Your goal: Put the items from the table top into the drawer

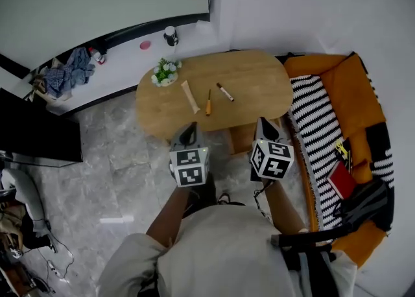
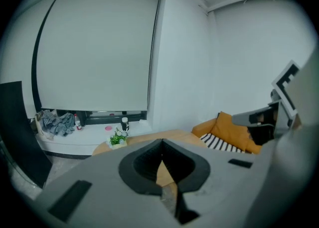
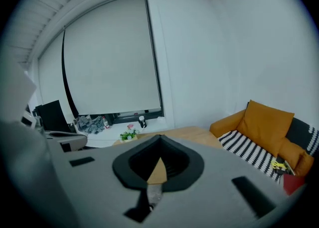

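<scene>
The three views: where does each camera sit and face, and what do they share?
Head view: on the person's head, facing steeply down at the oval wooden table; forearms, left hand-held gripper, right hand-held gripper show.
Left gripper view: on the left one, facing the table past its shut jaws.
Right gripper view: likewise on the right one.
Shared: small green potted plant.
</scene>
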Tool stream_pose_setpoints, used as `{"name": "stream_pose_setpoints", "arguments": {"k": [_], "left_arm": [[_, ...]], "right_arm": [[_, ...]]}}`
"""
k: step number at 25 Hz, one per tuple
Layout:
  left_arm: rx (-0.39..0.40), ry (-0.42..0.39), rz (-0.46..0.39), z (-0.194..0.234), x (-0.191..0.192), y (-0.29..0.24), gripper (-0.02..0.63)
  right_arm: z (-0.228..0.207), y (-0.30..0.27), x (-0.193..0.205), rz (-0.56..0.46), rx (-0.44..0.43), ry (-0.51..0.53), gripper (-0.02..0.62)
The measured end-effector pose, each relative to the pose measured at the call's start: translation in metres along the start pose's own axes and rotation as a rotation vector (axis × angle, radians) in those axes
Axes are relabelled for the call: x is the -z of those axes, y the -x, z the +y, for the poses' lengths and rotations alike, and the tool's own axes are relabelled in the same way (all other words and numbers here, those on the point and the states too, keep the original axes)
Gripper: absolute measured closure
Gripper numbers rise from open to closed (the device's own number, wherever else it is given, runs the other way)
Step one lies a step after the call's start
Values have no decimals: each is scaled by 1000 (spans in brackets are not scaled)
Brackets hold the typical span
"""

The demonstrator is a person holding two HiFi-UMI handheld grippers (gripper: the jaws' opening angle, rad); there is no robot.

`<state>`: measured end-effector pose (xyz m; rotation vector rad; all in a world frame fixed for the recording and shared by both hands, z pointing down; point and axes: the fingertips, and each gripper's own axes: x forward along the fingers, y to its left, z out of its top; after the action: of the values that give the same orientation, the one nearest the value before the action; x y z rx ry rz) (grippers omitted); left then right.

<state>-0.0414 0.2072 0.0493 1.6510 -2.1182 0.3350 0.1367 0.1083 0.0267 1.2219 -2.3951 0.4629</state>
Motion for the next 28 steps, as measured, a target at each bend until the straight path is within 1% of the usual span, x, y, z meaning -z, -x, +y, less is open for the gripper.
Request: {"name": "stream_pose_setpoints", "arguments": {"k": [2, 5, 7, 12, 15, 18, 20, 23, 28], "left_arm": [[1, 4, 11, 10, -7, -16, 597], [-4, 16, 27, 18, -11, -42, 597], [-7, 24, 33, 23, -12, -59, 597], [-31, 12, 79, 35, 8, -83, 597], [-48, 29, 116, 49, 27, -104, 597], [-54, 52, 158, 60, 53, -134, 597], [-49, 47, 182, 66, 72, -155, 597], [-46, 43, 202, 78, 105, -188, 597], [-66, 92, 247, 96, 164, -241, 597]], "right_arm": [[5, -16, -6, 14, -6, 12, 603], [3, -40, -11, 33, -13, 58, 603], [0, -56, -13, 43, -17, 59, 603], [-2, -90, 9, 103, -41, 71, 603], [0, -121, 24, 140, -68, 103, 603], [-1, -157, 42, 170, -77, 121, 603], [-2, -182, 58, 189, -81, 118, 603], [0, -220, 91, 224, -92, 114, 603], [-1, -274, 152, 288, -94, 118, 603]]}}
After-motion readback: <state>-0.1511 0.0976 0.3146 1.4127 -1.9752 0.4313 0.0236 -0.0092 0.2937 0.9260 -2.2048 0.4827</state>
